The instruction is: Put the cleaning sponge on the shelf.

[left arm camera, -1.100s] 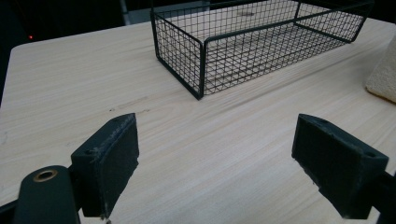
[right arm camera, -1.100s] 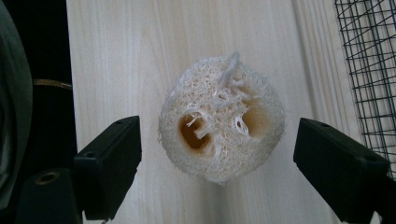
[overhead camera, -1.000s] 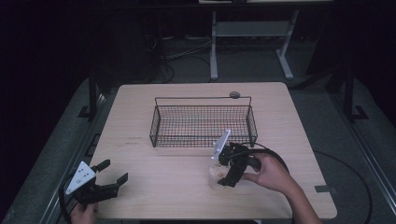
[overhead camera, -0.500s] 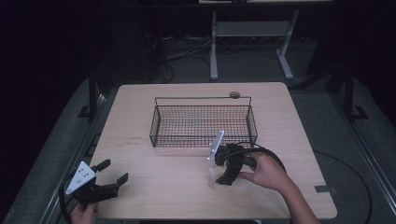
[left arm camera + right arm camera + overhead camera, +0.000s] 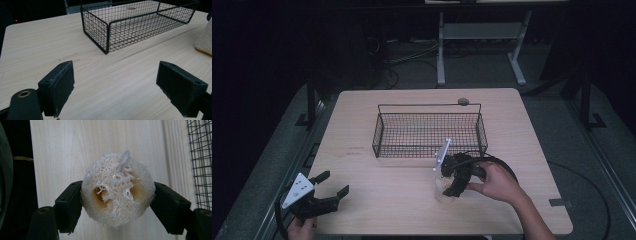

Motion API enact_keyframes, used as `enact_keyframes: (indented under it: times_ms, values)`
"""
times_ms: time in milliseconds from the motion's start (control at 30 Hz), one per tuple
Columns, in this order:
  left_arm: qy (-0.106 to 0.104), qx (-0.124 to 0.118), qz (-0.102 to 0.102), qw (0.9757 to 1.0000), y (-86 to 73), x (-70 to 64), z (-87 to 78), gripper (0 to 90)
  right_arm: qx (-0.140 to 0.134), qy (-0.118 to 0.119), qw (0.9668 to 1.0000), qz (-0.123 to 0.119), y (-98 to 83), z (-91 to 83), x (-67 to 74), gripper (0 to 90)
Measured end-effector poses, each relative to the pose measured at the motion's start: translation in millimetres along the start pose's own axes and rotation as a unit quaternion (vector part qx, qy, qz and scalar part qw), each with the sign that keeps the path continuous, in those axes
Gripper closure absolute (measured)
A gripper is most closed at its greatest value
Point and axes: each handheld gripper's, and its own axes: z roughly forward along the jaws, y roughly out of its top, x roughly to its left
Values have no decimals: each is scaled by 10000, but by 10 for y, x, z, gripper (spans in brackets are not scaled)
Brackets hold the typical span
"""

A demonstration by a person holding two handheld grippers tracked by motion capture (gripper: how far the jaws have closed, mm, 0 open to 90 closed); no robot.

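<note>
The right claw (image 5: 116,202) has just closed on the loofah sponge (image 5: 117,191) across its round sides, seemingly to lift it toward the wire basket (image 5: 429,131); the left claw (image 5: 115,87) rests agape on the table (image 5: 362,115), clear of that path.

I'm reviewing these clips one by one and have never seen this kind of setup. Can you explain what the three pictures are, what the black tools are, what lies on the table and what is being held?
No robot here: a person holds a two-jaw black hand claw in each hand. The high view looks down on the pale wooden table from above the person's side. The other two pictures come from cameras riding on the claws, looking along their jaws.

The left claw sits near the table's near left corner with its jaws wide apart and nothing between them, as the left gripper view shows. The right claw has just been closing and now presses both pads against a round, cream-coloured fibrous loofah sponge, which shows near the middle of the table's front in the high view.

Behind it stands an empty black wire mesh basket.
</note>
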Motion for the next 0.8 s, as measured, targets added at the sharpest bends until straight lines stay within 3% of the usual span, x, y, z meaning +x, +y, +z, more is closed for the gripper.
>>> enact_keyframes:
  times_ms: [800]
  values:
    - [-7, -6, -3, 10000, 1, -5, 0, 141, -184, 46, 9998, -44, 59, -292, -112, 278]
